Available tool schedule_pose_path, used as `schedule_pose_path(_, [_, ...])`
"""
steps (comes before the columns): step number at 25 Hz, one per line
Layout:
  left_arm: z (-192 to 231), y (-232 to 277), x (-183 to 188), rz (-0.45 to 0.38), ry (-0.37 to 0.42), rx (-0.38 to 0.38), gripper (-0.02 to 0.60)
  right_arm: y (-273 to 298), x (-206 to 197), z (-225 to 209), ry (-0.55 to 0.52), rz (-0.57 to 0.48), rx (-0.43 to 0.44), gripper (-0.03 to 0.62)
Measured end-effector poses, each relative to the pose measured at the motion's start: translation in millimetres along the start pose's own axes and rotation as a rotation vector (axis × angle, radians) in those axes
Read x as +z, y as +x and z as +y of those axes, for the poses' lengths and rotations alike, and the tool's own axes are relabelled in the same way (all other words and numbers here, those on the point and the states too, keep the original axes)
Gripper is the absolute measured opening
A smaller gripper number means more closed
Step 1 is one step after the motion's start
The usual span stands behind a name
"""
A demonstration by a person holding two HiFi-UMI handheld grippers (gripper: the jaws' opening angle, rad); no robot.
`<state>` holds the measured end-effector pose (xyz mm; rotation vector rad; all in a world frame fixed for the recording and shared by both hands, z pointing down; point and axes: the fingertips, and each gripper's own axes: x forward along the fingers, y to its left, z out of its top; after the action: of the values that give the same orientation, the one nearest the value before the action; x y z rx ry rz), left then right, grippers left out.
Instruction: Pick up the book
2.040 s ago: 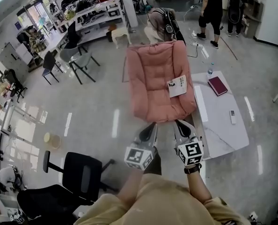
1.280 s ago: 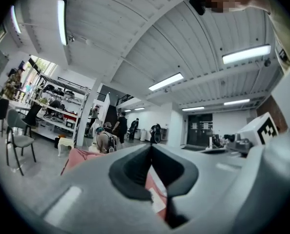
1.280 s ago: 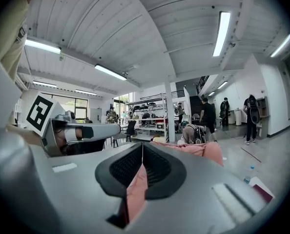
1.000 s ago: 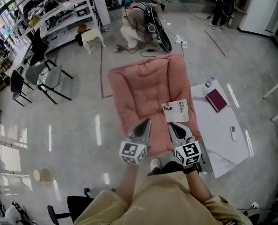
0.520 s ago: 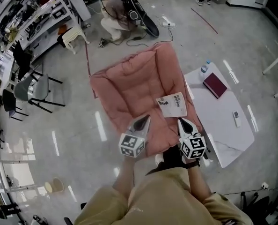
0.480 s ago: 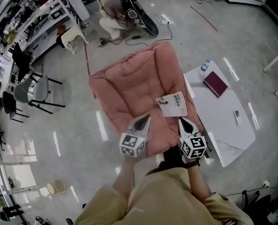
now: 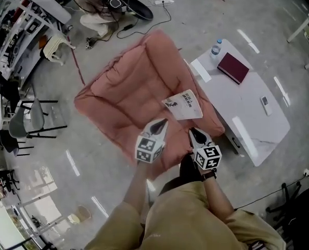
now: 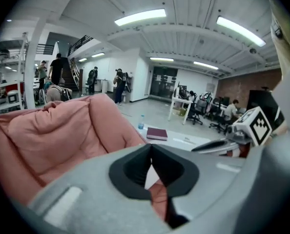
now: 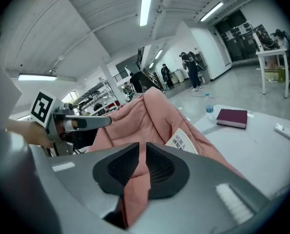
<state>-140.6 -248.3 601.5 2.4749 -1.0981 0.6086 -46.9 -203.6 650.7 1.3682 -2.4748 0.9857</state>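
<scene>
Both grippers are dropping closer to the white paperback book lying on the pink quilted cushion. Jaws of the left gripper are pressing together, while those of the right gripper are just parting, empty.

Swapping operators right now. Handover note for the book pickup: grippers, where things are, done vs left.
Left gripper: shut, empty, over the near edge of the big pink quilted cushion.
Right gripper: jaws have just been opening, gap still narrow, nothing between them.
White book with dark print on its cover: flat on the cushion's right side, just beyond the right gripper, untouched.
Dark red book: on the white low table to the right, untouched.
Done: nothing lifted.
Left: probably the white one, as it is closest. Open wider, reach, grip, lift.
</scene>
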Motion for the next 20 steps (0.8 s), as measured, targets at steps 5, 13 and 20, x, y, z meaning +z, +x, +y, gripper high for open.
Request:
schedule_pose_path(5, [17.1,58.4,-37.3,0.120,-0.013,-0.052,0.036,32.2,-51.3,-36.7,0.119,0.098,-0.013,0.077])
schedule_pose_path(13, [44.9,121.9,-98.7,0.271,-0.014,-0.101,0.086,72.3,-149.0,-75.4,0.289,0.261,-0.007,0.135])
schedule_pose_path(20, [76.0,178.3,-138.2,0.356,0.049,-0.152,0.178,123.3,-180.6,-123.5,0.356,0.125,-0.041,0.225])
